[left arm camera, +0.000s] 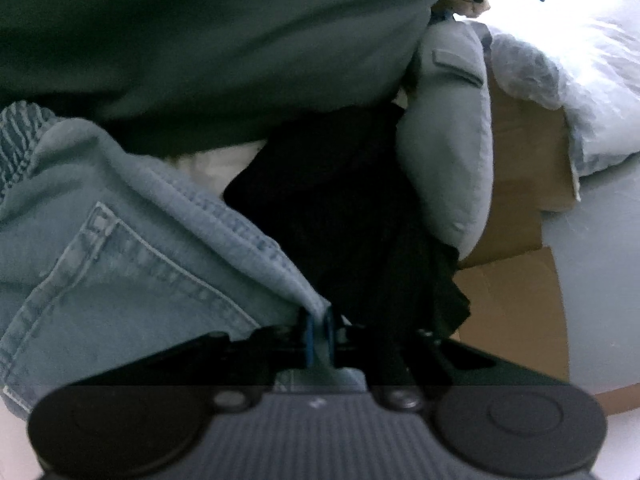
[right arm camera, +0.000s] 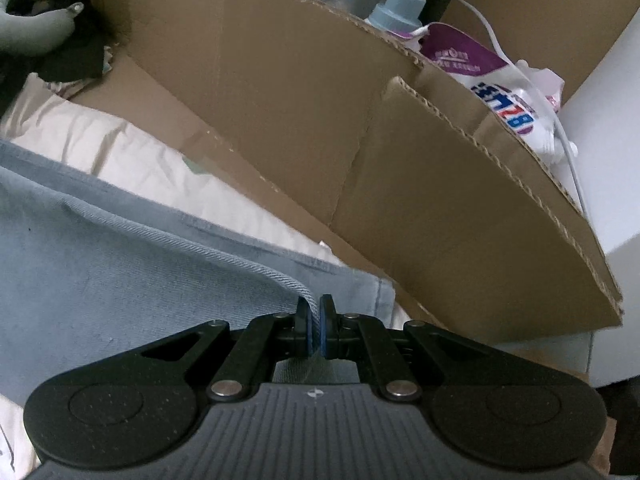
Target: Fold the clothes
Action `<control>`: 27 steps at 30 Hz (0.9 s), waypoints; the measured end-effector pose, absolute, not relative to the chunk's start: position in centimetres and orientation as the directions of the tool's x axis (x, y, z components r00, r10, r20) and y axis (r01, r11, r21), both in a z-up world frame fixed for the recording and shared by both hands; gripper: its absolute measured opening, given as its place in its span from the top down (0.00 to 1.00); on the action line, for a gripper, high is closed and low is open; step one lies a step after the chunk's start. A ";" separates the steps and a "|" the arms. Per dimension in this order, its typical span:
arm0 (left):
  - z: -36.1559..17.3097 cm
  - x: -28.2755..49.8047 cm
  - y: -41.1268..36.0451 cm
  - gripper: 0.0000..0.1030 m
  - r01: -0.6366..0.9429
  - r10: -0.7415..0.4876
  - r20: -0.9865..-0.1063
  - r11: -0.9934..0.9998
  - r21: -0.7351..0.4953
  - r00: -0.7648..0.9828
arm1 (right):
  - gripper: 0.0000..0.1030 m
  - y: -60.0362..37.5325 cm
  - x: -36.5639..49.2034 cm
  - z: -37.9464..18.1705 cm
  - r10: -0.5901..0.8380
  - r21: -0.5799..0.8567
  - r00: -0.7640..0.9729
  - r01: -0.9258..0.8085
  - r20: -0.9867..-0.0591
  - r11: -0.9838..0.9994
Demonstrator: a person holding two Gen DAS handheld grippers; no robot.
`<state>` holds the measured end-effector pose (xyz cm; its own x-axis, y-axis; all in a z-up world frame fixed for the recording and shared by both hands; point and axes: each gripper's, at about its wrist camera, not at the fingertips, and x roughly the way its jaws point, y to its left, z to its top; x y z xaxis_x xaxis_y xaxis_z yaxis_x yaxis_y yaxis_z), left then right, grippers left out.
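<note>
**Both grippers pinch the denim; the fold is not yet made**

Nearest to us, the left gripper point(left arm camera: 318, 330) has its blue pads pressed together on a stitched edge of the denim garment point(left arm camera: 120, 240), and the cloth runs up and to the left from the pinch, showing a sewn pocket and a gathered band at the far left. In the right wrist view the right gripper point(right arm camera: 316, 330) is likewise clamped on a hem of the denim garment point(right arm camera: 120, 272), with a thin fold of fabric squeezed between its pads.

Just beyond the left pinch lies a black garment point(left arm camera: 340, 208), and past it a grey padded piece point(left arm camera: 448, 152) and a dark green cloth point(left arm camera: 200, 40) that fills the top of the view. Under the denim on the right side we see a pale sheet point(right arm camera: 120, 148), then a cardboard box point(right arm camera: 320, 120) with its flaps open, and furthest off a bottle point(right arm camera: 396, 6) and a printed pouch point(right arm camera: 500, 88) inside it.

We judge the task to be at an early stage: the garment is gripped at two points, but it hangs slack and creased, and no neat fold shows anywhere. Spreading it flat, folding it and dealing with the other clothes all appear left to do.
</note>
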<state>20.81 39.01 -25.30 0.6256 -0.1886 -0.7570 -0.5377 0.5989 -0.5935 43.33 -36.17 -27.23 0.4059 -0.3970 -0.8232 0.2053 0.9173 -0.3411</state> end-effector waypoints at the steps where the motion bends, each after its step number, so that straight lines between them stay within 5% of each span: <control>1: -25.5 21.2 39.0 0.93 -0.545 -0.186 -0.761 0.596 -0.590 0.621 | 0.99 -36.3 43.7 -27.4 -0.397 -0.342 0.406 0.203 -0.823 0.918; 23: -28.9 26.3 38.7 0.88 -0.595 -0.125 -0.822 0.630 -0.498 0.555 | 0.99 -38.8 51.9 -36.8 -0.404 -0.370 0.278 0.171 -0.871 0.913; 25: -28.6 26.2 38.7 0.70 -0.580 -0.150 -0.806 0.621 -0.528 0.573 | 0.98 -38.7 52.1 -37.0 -0.407 -0.378 0.271 0.156 -0.872 0.913; 27: -28.2 26.0 38.4 0.64 -0.559 -0.156 -0.793 0.630 -0.539 0.589 | 0.97 -38.6 52.3 -37.2 -0.414 -0.389 0.257 0.145 -0.873 0.910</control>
